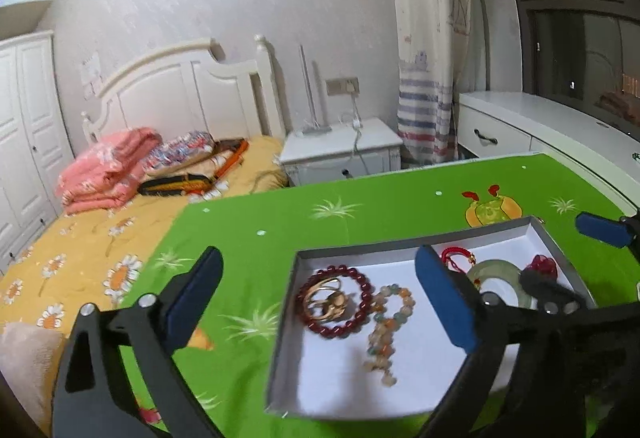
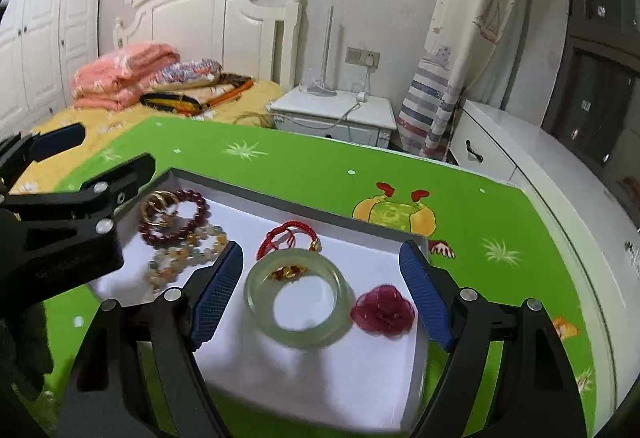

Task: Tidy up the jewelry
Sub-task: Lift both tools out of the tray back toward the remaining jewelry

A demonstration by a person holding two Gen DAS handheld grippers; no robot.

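Fingers of the left gripper stand wide apart with nothing pressed between them: one blue pad hangs over the green bench cover outside the tray's left wall, the other over the tray's middle. The right gripper is likewise spread open, its fingers flanking the jade bangle without touching it, and the dark red flower piece lies just inside the right-hand pad.

All the jewelry lies in the shallow white tray, which sits on the bench. A dark red bead bracelet circles a gold ring piece at the tray's left end, and a pale mixed-bead strand lies touching that bracelet. A red cord with a gold charm lies against the far wall, beside the bangle.

Open green cover runs beyond the tray's far wall and to its left. The bench's left edge meets the bed and its right edge meets a white cabinet. A white nightstand stands well behind the bench.

The right wrist view shows the bangle and flower whole; the left wrist view has them partly hidden behind dark gripper parts. Only the left wrist view shows the near left corner of the tray, and there the bracelets are blurred.
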